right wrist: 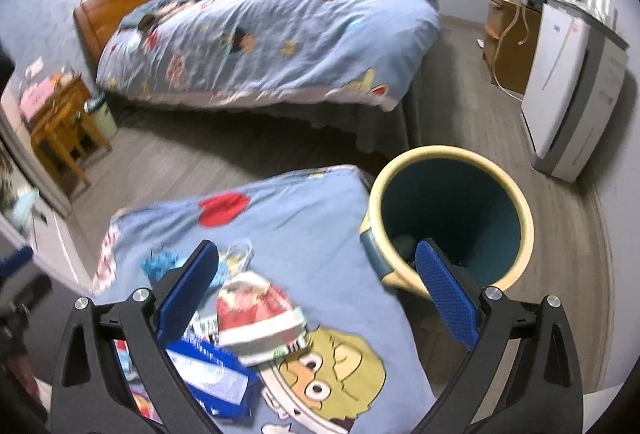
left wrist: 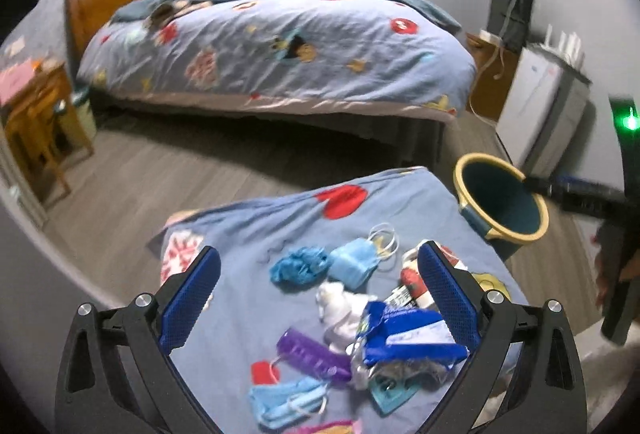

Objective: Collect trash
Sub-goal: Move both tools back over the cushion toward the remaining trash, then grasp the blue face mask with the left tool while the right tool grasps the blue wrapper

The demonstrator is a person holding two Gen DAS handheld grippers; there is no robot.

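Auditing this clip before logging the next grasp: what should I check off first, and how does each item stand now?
1. Left gripper open: ok.
2. Right gripper open and empty: ok.
3. Bin upright, mouth unobstructed: ok.
4. Trash within the left gripper's span: ok; blue packet, tissue and purple wrapper lie between its fingers.
5. Trash separated for a single pick: not ok; packet, tissue and wrapper overlap.
6. Room in the bin: cannot tell; something dark lies inside.

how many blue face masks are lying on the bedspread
2 that I can tell. One face mask lies folded at the far side of the trash pile, beside a crumpled blue glove; another lies at the near edge. More may be hidden under the wrappers.
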